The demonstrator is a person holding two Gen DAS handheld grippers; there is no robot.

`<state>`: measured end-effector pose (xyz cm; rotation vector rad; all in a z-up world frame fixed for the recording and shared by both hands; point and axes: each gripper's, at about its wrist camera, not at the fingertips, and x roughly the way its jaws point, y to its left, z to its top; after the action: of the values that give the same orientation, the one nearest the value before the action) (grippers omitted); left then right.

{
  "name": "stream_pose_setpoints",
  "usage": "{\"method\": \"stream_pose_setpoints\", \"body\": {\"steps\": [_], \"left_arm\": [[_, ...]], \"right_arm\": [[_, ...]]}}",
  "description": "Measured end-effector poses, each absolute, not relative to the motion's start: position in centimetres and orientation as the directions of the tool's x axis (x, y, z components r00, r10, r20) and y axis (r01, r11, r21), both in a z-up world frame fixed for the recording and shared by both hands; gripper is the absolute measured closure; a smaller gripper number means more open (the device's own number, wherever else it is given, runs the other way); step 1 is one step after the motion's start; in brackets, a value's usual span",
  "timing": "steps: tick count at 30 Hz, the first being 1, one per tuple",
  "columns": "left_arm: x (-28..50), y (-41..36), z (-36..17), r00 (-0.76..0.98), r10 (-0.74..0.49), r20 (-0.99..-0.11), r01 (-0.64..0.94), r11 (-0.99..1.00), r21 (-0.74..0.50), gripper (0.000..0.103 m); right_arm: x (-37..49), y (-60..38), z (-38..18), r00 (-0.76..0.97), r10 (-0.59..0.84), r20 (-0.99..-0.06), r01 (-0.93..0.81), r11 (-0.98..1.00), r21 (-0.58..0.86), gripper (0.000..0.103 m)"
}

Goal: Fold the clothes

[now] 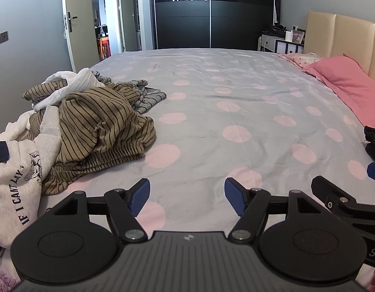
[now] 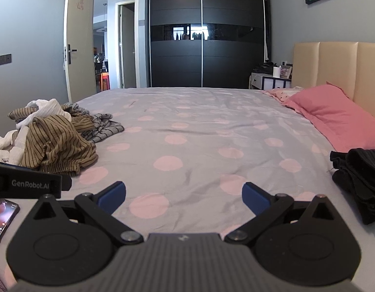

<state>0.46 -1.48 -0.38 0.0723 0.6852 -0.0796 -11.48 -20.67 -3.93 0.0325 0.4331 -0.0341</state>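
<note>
Left gripper [image 1: 186,196] jaws apart beside clothes pile [image 1: 90,124].

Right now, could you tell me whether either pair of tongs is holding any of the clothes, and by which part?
Nothing is held. The left tongs and right tongs both stand open over the bedspread, with no cloth between them.
</note>
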Motion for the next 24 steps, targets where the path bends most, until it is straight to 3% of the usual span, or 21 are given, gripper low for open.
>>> {"method": "stream_pose_setpoints", "body": {"steps": [24], "left_arm": [[0.59, -0.92, 0.04, 0.778, -0.06, -0.626, 0.087, 0.996, 0.014, 0.036]], "right_arm": [[-10.98, -21.05, -4.16, 0.89, -0.014, -0.455, 0.048, 0.997, 0.062, 0.0]]}}
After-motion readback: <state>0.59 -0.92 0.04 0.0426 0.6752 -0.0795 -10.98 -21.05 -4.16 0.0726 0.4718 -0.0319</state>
